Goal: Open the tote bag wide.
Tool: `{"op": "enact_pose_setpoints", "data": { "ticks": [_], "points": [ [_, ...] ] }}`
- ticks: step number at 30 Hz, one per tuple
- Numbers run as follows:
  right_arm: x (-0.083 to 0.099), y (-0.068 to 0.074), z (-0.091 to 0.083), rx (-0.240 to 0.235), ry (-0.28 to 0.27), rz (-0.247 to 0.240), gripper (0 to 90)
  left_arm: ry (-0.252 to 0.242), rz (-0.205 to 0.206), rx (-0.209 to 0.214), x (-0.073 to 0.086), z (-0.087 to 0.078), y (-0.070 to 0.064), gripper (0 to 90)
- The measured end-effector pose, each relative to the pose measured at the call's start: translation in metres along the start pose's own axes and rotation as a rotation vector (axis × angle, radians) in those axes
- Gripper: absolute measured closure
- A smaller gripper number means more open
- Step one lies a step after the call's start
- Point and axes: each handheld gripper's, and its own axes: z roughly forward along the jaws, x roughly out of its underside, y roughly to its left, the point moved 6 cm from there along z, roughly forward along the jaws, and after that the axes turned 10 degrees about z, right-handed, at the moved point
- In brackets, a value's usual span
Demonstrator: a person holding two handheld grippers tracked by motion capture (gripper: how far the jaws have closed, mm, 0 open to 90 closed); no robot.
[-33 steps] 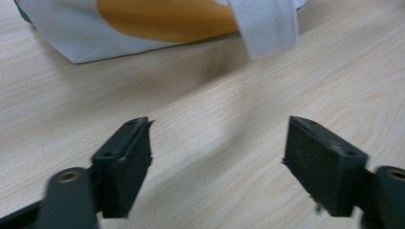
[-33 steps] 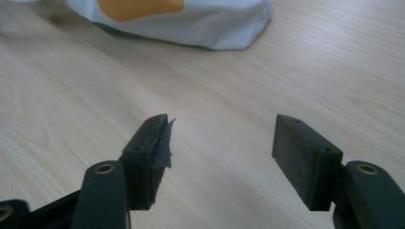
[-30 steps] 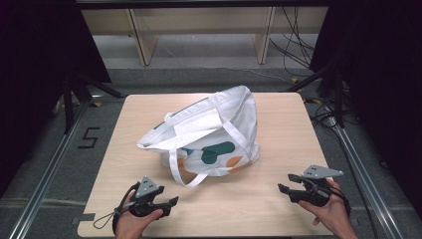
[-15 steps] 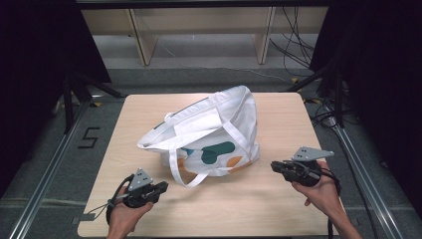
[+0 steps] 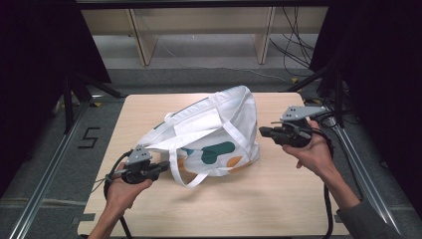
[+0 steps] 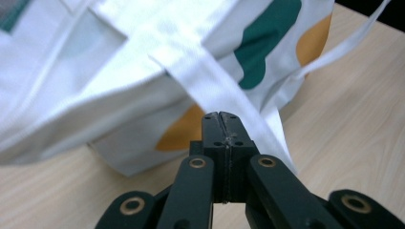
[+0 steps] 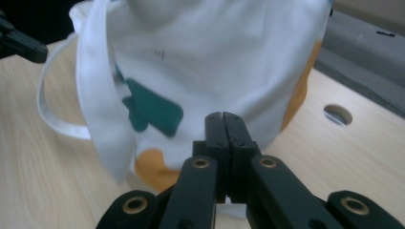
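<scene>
A white tote bag (image 5: pixel 209 132) with green and orange shapes lies slumped in the middle of the wooden table (image 5: pixel 259 199). One long strap (image 5: pixel 186 177) loops off its front edge. My left gripper (image 5: pixel 163 168) is shut and empty, its tips just left of that strap; in the left gripper view the strap (image 6: pixel 224 90) crosses right behind my shut gripper (image 6: pixel 221 116). My right gripper (image 5: pixel 263 131) is shut and empty too, held just off the bag's right side. In the right gripper view the bag (image 7: pixel 215 62) stands close beyond my shut gripper (image 7: pixel 224 116).
Metal rails (image 5: pixel 50 164) run along both sides of the table. A wooden shelf frame (image 5: pixel 144 37) stands on the floor beyond the far edge. A round hole (image 7: pixel 337 114) is in the tabletop near the bag in the right gripper view.
Both hands have moved forward from the table's near edge to the bag. The left gripper came up to the strap, and the right rose to the bag's right side.
</scene>
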Motion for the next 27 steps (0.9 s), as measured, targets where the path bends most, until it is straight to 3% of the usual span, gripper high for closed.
{"op": "enact_pose_setpoints", "data": {
  "ticks": [1, 4, 7, 10, 13, 15, 16, 17, 20, 21, 22, 24, 27],
  "points": [
    [-0.007, 0.000, -0.001, -0.001, 0.020, -0.024, 90.0, -0.003, 0.007, 0.000, -0.008, -0.004, 0.005, 89.5],
    [-0.017, 0.005, 0.001, -0.003, 0.015, -0.024, 90.0, -0.019, 0.000, 0.000, -0.017, -0.007, 0.009, 89.5],
    [-0.043, 0.010, 0.005, -0.001, -0.007, -0.045, 90.0, -0.032, 0.010, -0.019, -0.034, -0.012, 0.021, 89.5],
    [-0.060, 0.012, 0.008, -0.010, -0.014, -0.045, 90.0, -0.011, 0.029, -0.025, -0.041, -0.011, 0.028, 89.4],
    [-0.081, 0.015, 0.015, -0.004, -0.037, -0.087, 90.0, -0.017, 0.006, -0.030, -0.052, 0.001, 0.039, 89.4],
    [-0.092, 0.020, 0.021, -0.010, -0.035, -0.091, 90.0, 0.008, 0.025, -0.040, -0.055, 0.007, 0.046, 89.4],
    [-0.096, 0.021, 0.025, 0.000, -0.032, -0.093, 90.0, 0.006, 0.012, -0.044, -0.057, 0.012, 0.049, 89.4],
    [-0.099, 0.021, 0.030, 0.007, -0.005, -0.117, 90.0, 0.014, 0.019, -0.046, -0.057, 0.014, 0.051, 89.4],
    [-0.105, 0.017, 0.050, 0.052, 0.045, -0.119, 90.0, 0.023, 0.010, -0.051, -0.058, 0.024, 0.056, 88.8],
    [-0.104, 0.016, 0.055, 0.061, 0.066, -0.112, 90.0, 0.042, 0.014, -0.053, -0.058, 0.034, 0.061, 88.7],
    [-0.102, 0.013, 0.064, 0.059, 0.093, -0.116, 90.0, 0.031, 0.000, -0.057, -0.057, 0.040, 0.064, 88.7],
    [-0.093, 0.007, 0.079, 0.083, 0.142, -0.111, 90.0, 0.048, -0.019, -0.045, -0.052, 0.049, 0.066, 88.7],
    [-0.068, -0.005, 0.093, 0.138, 0.291, -0.125, 90.0, 0.066, -0.043, -0.026, -0.042, 0.062, 0.067, 88.5]
  ]
}}
